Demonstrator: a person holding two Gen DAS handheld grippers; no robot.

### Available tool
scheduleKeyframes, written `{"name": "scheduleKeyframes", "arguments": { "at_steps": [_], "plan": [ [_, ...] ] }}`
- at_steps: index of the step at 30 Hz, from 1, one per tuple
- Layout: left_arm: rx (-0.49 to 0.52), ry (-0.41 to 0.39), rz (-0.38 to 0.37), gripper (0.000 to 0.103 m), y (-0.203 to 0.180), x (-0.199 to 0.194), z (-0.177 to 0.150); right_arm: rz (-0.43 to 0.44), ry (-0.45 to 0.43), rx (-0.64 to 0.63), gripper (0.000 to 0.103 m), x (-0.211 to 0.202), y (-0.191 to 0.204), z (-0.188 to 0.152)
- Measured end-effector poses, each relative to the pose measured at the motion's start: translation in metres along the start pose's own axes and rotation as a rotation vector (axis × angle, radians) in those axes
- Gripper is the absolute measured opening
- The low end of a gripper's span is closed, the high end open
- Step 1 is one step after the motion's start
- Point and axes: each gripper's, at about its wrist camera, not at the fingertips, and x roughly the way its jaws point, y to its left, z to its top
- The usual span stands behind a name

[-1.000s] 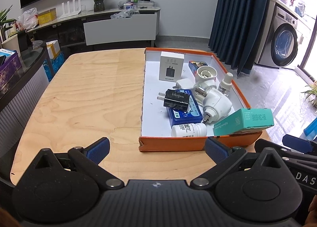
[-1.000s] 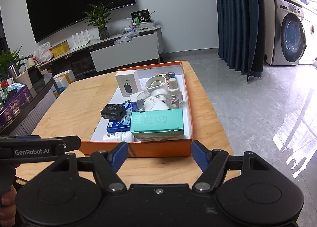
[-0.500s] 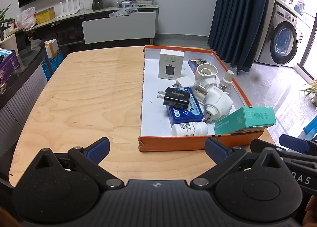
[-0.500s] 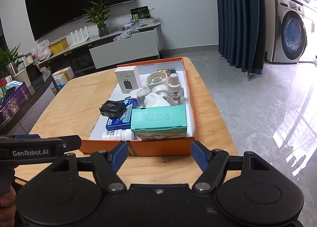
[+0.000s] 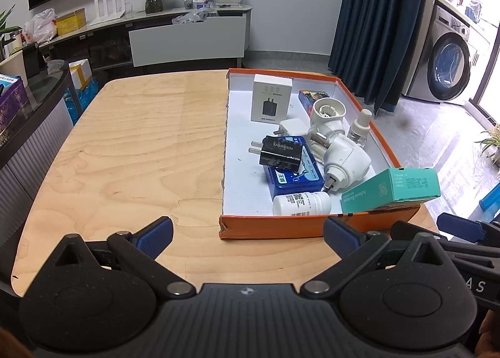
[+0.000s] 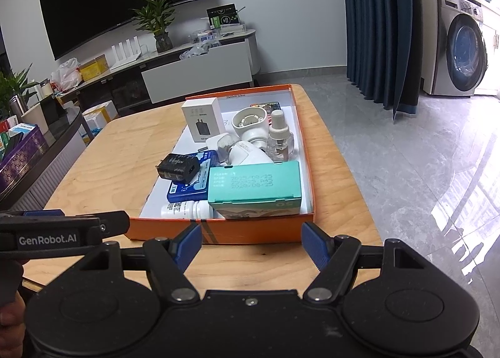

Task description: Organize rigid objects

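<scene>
Both tools hover over the near edge of the counter (image 5: 131,151), and nothing sits between their blue pads. On the left hand-held gripper (image 5: 247,234) the jaws are spread wide; on the right hand-held gripper (image 6: 251,244) they stand apart too, somewhat narrower, lined up in front of the near wall of the orange box lid (image 5: 281,226). That shallow lid with its white floor lies on the right half of the pale plywood counter and holds all the clutter. A teal carton (image 6: 254,186) rests in the near right corner, tilted up on the rim. Left of it a blue flat case (image 5: 293,173) lies on the lid floor, with a black UGREEN charger (image 5: 281,151) on top of its far end, prongs pointing left. A white charger box (image 5: 271,98) stands upright near the far wall. Two white plug-in vaporizers (image 5: 343,158) lie touching one another in the middle, and a clear refill bottle (image 6: 279,139) stands just right of them. A small white pill bottle (image 5: 301,204) lies on its side against the near wall, between the blue case and the teal carton.
</scene>
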Motion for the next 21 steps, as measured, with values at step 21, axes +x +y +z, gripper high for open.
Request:
{"name": "scheduleKeyframes", "arguments": {
  "at_steps": [21],
  "plan": [
    [0.014,0.027,0.007,0.103,0.003,0.015,0.005,0.004,0.031,0.001,0.084,0.016,0.0,0.005]
  ]
}}
